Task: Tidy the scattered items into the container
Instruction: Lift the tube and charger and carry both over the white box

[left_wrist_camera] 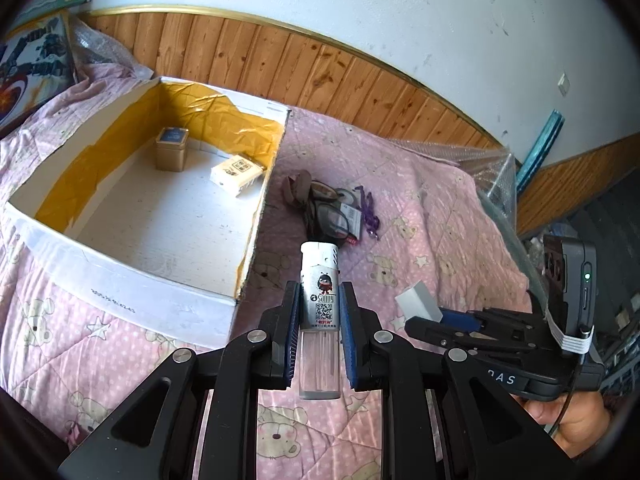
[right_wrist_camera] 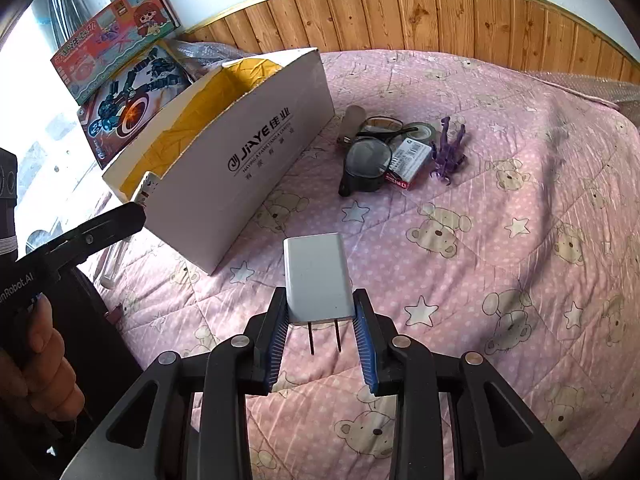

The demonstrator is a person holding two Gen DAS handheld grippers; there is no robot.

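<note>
Pink quilted bedding printed with bears and stars carries everything here. The left gripper is clamped on a white plastic lighter with a clear lower tank, held above the bedding just beside the near corner of the open white cardboard box lined with yellow paper. The right gripper pinches a white two-pronged plug adapter, prongs pointing back toward the camera.

Only the left wrist view looks into the box — a gold square tin with a blue lid and a pale printed tissue packet sit on its floor. The right wrist view shows instead the box's printed outer wall, and gives the clearer look at the leftover pile: black-framed glasses, a tape roll, a small red-edged carton and a purple plastic toy, near the box's far end.
</note>
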